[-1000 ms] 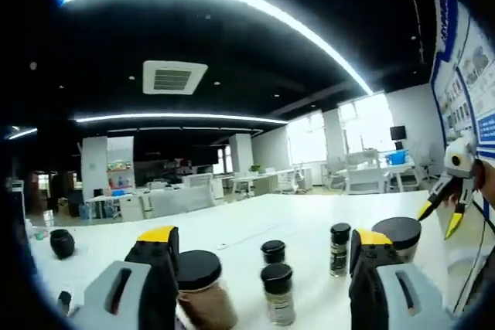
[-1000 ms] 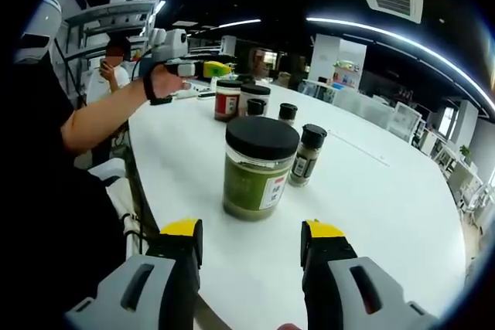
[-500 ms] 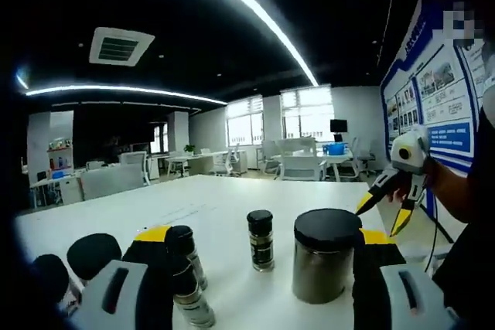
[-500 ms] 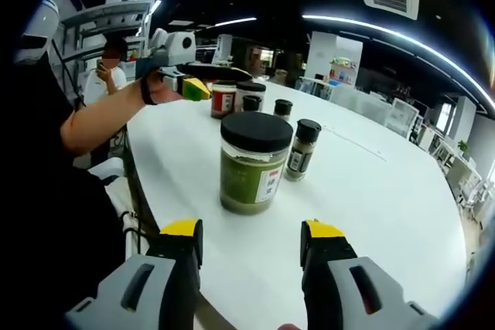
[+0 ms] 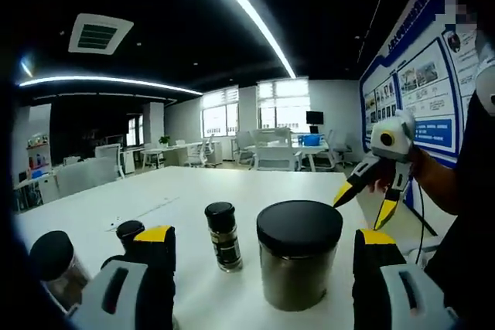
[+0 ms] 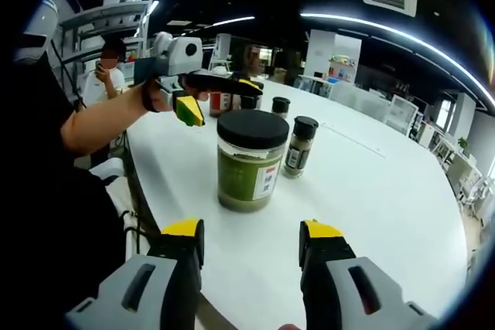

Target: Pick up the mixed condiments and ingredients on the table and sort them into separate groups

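A big jar [image 6: 251, 161] of green powder with a black lid stands on the white table [image 6: 371, 191], a little ahead of my right gripper [image 6: 251, 231], whose jaws are open and hold nothing. A small spice bottle [image 6: 298, 147] stands just right of it. My left gripper [image 6: 219, 98] hovers open at the jar's far left side, yellow tips apart. In the left gripper view the same jar [image 5: 298, 264] sits between the open jaws of the left gripper [image 5: 263, 241], beside the spice bottle [image 5: 223, 236]. The right gripper [image 5: 363, 206] hangs open beyond it.
More condiments stand further along the table: a small black-capped bottle [image 6: 280, 104], a red-labelled jar [image 6: 224, 102], another small bottle [image 5: 129, 231] and a dark-lidded jar [image 5: 50, 260]. The table edge [image 6: 143, 183] runs at the left. A person [image 6: 112, 63] stands by shelves.
The left gripper has swung in toward the big jar, which now sits central between its jaws. The right gripper has hardly moved.
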The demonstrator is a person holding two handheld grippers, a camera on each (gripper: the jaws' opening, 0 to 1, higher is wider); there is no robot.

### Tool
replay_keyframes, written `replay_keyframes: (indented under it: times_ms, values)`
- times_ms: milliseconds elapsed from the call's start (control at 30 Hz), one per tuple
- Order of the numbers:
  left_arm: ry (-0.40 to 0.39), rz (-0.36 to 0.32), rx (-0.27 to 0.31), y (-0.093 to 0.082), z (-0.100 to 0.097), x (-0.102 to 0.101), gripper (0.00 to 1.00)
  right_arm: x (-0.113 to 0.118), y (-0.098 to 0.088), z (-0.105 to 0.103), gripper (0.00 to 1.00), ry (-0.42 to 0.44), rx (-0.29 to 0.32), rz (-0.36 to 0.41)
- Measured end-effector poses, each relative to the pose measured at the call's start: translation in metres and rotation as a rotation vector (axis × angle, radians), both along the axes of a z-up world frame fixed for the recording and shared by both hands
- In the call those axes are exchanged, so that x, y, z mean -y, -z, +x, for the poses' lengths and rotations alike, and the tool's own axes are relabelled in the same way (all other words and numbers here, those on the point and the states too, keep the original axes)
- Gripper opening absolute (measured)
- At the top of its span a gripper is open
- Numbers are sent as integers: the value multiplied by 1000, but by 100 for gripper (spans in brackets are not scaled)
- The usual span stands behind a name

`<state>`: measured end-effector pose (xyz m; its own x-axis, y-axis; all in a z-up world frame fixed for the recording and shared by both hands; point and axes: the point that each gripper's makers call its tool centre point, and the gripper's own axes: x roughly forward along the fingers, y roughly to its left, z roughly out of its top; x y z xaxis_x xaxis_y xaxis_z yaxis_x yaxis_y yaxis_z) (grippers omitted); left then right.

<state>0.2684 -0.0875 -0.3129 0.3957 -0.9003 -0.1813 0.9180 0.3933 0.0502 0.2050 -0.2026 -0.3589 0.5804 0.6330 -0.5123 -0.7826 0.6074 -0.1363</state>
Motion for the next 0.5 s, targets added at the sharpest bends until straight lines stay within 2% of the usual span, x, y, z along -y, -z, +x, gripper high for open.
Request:
replay_keyframes:
  times_ms: [300,500]
  values:
    - [67,-5,-23,11,-11,27,94,-2,5,-1,50,-10,-12,-8]
    - [70,9,-22,16,-9,33,91,1,6,0,49,7,-14,-4]
